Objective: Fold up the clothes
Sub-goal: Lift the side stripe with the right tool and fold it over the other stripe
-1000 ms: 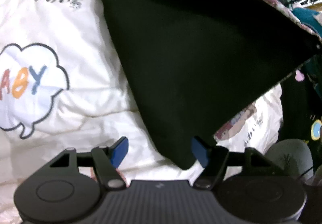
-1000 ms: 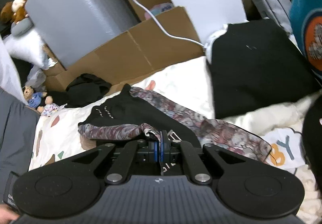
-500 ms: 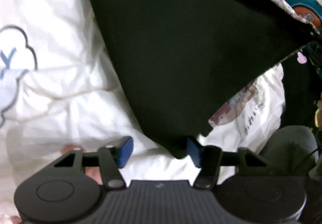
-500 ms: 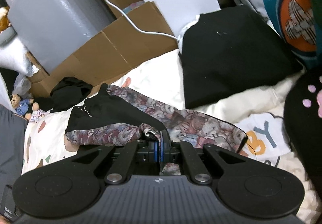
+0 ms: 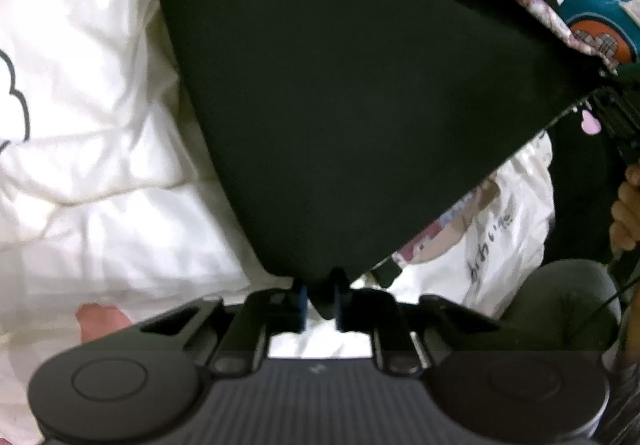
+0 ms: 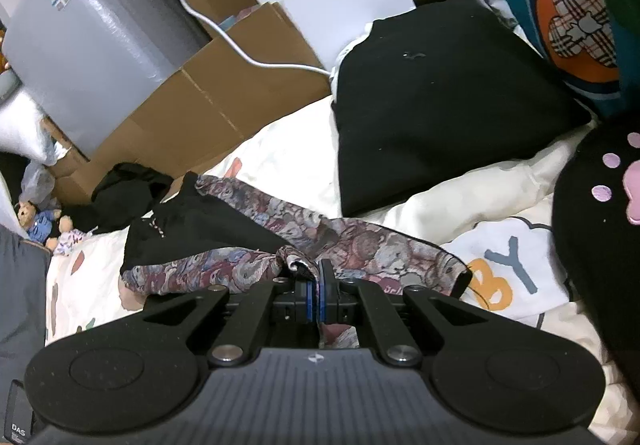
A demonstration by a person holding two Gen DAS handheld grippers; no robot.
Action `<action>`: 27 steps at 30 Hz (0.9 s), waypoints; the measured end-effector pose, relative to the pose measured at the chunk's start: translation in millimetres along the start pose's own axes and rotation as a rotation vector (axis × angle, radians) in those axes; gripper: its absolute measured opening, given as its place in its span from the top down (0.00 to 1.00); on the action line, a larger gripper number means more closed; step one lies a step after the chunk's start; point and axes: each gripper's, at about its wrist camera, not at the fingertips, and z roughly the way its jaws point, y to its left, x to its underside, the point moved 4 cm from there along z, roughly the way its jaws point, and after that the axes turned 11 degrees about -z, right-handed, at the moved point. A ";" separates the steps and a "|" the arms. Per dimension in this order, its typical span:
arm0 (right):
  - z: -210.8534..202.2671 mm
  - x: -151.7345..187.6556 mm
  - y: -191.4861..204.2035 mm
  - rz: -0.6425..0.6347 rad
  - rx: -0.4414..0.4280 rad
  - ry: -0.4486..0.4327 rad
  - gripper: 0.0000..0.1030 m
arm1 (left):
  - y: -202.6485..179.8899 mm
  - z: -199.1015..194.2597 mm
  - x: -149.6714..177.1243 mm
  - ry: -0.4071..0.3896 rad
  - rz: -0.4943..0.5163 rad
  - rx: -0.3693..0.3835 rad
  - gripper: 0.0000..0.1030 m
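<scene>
Left tongs (image 5: 319,305) pinch the black garment's (image 5: 352,93) lowest corner, its cloth spreading over the white quilt (image 5: 92,149). Right tongs (image 6: 319,295) are pressed together on its bear-patterned edge (image 6: 320,233). Farther up the quilt lies a folded black garment (image 6: 444,101).

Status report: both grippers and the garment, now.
Left gripper shut on black garment corner. Right gripper shut on its patterned edge. Garment over white quilt; nothing blocking.

Black garment (image 5: 340,105) with bear-patterned maroon lining (image 6: 360,245) on white printed quilt (image 5: 92,125).
</scene>
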 end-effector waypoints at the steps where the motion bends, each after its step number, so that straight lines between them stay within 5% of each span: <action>1: -0.2 -0.7 -0.6 0.000 0.002 -0.002 0.97 | -0.5 -2.0 -1.0 0.000 0.002 0.009 0.94; 12: -2.6 -3.7 -19.9 0.043 0.032 -0.015 0.97 | -20.4 -2.0 -0.1 0.029 0.045 0.088 0.96; 27: 2.6 2.2 -48.7 0.122 0.044 -0.004 0.97 | -10.1 -12.2 -6.4 0.071 0.085 0.071 0.96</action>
